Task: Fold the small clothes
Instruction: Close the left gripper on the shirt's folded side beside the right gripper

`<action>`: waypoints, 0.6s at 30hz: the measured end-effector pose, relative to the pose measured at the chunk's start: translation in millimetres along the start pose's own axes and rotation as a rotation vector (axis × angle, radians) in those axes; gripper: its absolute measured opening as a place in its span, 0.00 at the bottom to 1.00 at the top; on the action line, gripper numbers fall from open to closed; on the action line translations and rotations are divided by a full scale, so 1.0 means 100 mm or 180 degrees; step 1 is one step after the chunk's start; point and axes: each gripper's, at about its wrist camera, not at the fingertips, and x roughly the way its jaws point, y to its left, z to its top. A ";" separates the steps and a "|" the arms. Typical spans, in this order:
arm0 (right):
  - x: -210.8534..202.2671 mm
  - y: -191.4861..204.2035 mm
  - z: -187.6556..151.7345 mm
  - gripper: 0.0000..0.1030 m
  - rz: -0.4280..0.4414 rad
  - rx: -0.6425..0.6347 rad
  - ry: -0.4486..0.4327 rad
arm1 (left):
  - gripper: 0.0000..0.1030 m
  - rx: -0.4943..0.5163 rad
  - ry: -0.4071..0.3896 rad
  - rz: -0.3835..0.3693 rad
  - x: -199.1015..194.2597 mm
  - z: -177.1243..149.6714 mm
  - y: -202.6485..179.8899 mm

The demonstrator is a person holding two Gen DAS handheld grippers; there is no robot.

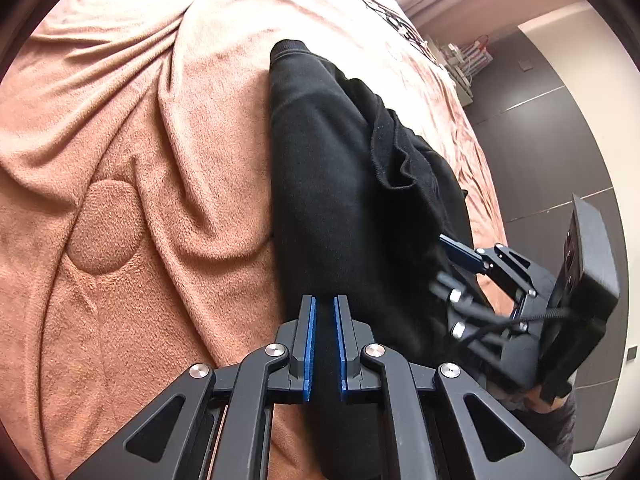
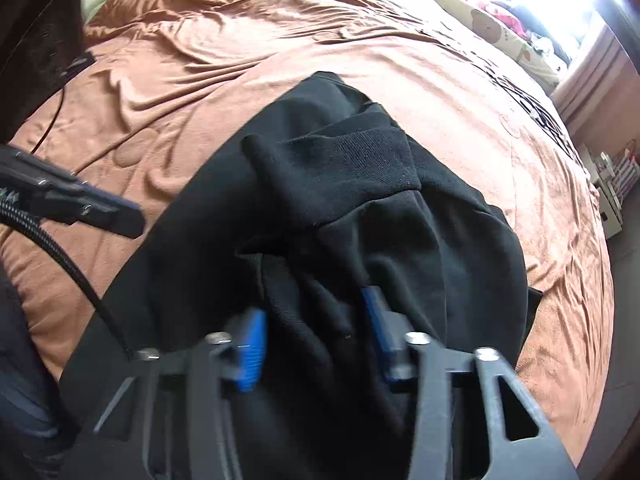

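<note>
A black sweatshirt [image 1: 340, 160] lies in a long bundle on the brown fleece blanket [image 1: 120, 160]. Its ribbed cuff [image 1: 288, 50] points to the far end. My left gripper [image 1: 324, 300] is shut on the near part of this garment, with black cloth filling the narrow gap between its blue pads. In the right wrist view the sweatshirt [image 2: 360, 200] is bunched and creased, and a ribbed band [image 2: 360, 160] is folded across it. My right gripper [image 2: 312, 304] is closed on a thick bunch of the cloth. In the left wrist view the right gripper [image 1: 448, 268] digs into the garment's right side.
The blanket [image 2: 200, 80] covers a bed whose right edge drops to a dark tiled floor [image 1: 540, 140]. Patterned bedding [image 2: 480, 20] lies at the far end, and a white rack [image 1: 468, 64] stands beyond the bed. The left gripper's body and cable [image 2: 80, 196] reach in from the left.
</note>
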 end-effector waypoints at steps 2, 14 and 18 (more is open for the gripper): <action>-0.03 -0.08 0.03 0.14 0.0082 0.0136 -0.0067 | 0.09 0.0044 -0.0010 0.0045 0.02 0.02 -0.06; -0.19 -0.96 -0.08 0.11 0.0148 0.1030 -0.0389 | 0.10 0.0082 -0.0043 0.0191 0.03 -0.02 -0.12; -0.17 -1.14 -0.14 0.09 0.0169 0.1272 -0.0445 | 0.10 0.0084 -0.0013 0.0252 0.07 -0.02 -0.13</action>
